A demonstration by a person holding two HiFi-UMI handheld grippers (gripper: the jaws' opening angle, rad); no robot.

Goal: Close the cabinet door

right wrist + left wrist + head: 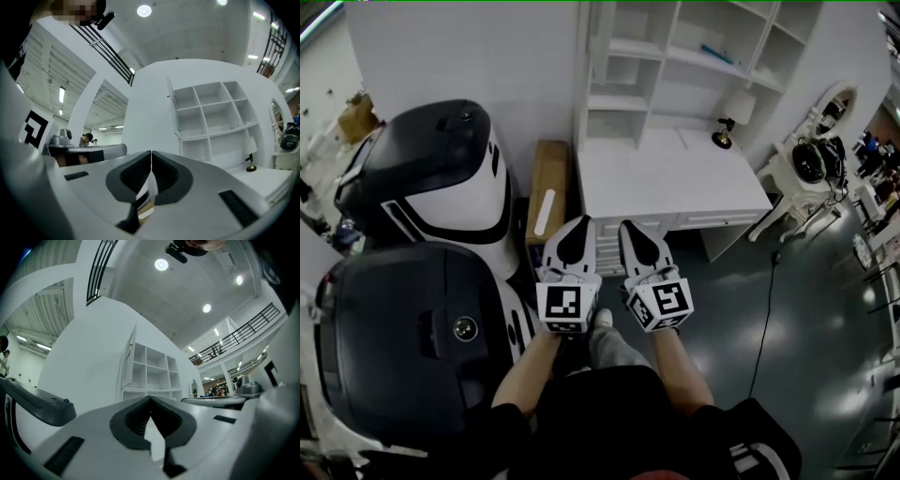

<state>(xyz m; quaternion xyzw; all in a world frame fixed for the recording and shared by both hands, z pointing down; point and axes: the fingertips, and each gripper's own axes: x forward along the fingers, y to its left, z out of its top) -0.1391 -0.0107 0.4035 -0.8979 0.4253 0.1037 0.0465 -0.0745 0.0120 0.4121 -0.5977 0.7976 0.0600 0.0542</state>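
**Both hand-held grippers clenched and empty before the surface**

Nearest to the white surface [675,183], on its front side, the left hand-held gripper [578,225] and the right hand-held gripper [630,228] point at it side by side. Each has its jaws pressed together with nothing between them. A wooden stand [548,183] is just beside the surface's left edge. A small lamp [731,117] stands toward the surface's back right. At the back rises the white shelf unit [703,47]. The cabinet door [582,75] stands swung out at its left edge, so the compartments are uncovered.
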